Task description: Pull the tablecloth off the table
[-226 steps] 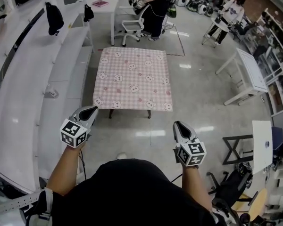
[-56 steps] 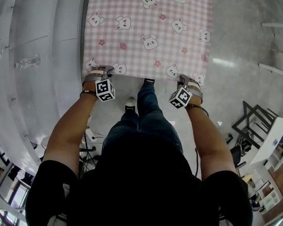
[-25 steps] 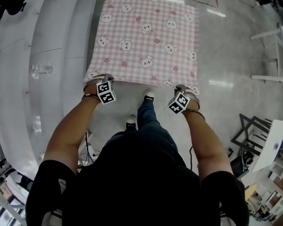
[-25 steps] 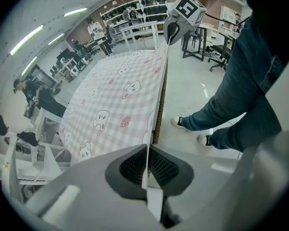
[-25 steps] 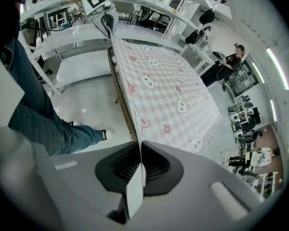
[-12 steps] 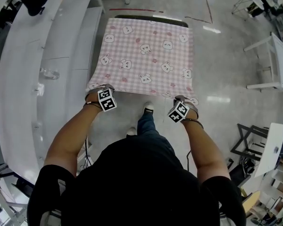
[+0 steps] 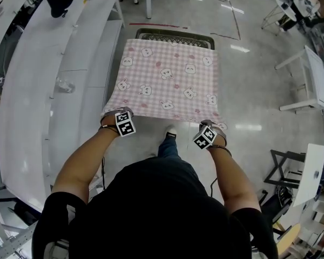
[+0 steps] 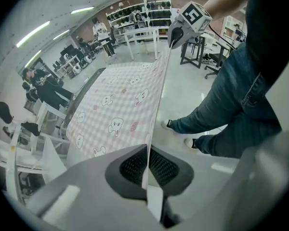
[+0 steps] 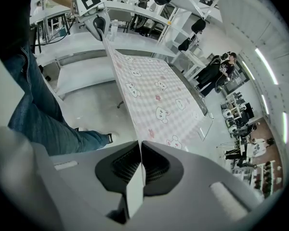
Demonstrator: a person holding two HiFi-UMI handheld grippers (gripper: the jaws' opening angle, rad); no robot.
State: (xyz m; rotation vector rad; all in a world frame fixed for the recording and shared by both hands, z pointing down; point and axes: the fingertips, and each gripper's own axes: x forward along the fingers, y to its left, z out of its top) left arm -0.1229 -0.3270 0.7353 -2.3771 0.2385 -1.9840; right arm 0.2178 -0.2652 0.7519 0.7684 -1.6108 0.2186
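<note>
A pink checked tablecloth (image 7: 170, 77) with white bunny prints stretches from the table toward me, its near edge pulled taut between my two grippers. The table's dark far edge (image 7: 174, 35) shows bare beyond the cloth. My left gripper (image 7: 115, 114) is shut on the cloth's near left corner, and my right gripper (image 7: 208, 124) is shut on the near right corner. In the left gripper view the cloth (image 8: 120, 109) runs edge-on out of the left gripper (image 8: 147, 166) to the other gripper. The right gripper view shows the cloth (image 9: 154, 100) pinched in the right gripper (image 9: 140, 163).
A long white curved bench (image 7: 38, 85) runs along the left with a small clear object (image 7: 65, 85) on it. White tables (image 7: 313, 74) stand at the right, a black folding stand (image 7: 283, 169) at the lower right. My legs and shoe (image 7: 170, 131) are under the cloth's near edge.
I walked up and took both near corners. Since a second ago I have stepped back and the cloth has slid toward me, baring the table's far edge.
</note>
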